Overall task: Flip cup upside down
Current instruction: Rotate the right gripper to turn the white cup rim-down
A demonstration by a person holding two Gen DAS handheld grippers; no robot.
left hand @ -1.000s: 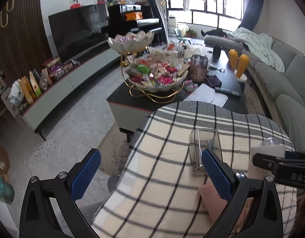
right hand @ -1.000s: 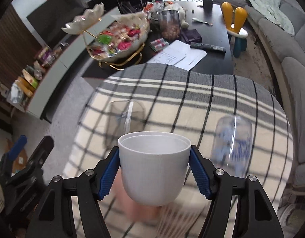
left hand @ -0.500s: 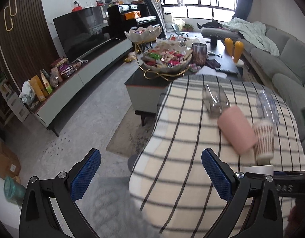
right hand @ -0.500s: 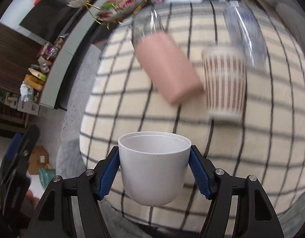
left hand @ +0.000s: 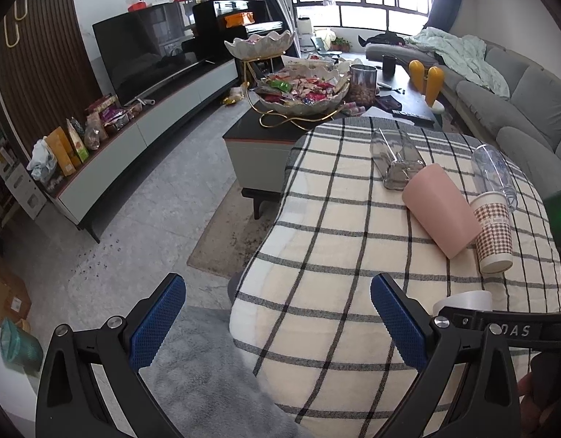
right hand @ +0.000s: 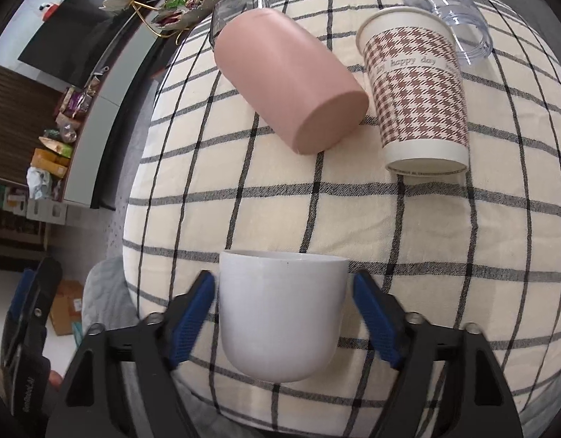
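My right gripper [right hand: 282, 304] is shut on a white cup [right hand: 280, 314], mouth away from the camera, held above the near part of the checked tablecloth [right hand: 266, 197]. The cup's rim also shows in the left wrist view [left hand: 463, 298] behind the right gripper's arm. A pink cup [right hand: 289, 80] lies on its side, a houndstooth paper cup [right hand: 417, 84] stands upside down beside it, and a clear plastic cup [right hand: 444, 3] and a clear glass [left hand: 395, 158] sit farther back. My left gripper [left hand: 277, 319] is open and empty at the table's near left edge.
A dark coffee table [left hand: 266, 127] with a snack bowl stand [left hand: 298, 91] lies beyond the clothed table. A TV unit [left hand: 153, 124] runs along the left wall and a grey sofa [left hand: 510, 109] along the right. Grey floor and a rug lie left of the table.
Both grippers have pulled back toward the table's near edge. The white cup stays gripped, and the cups on the table look sharper and farther away.
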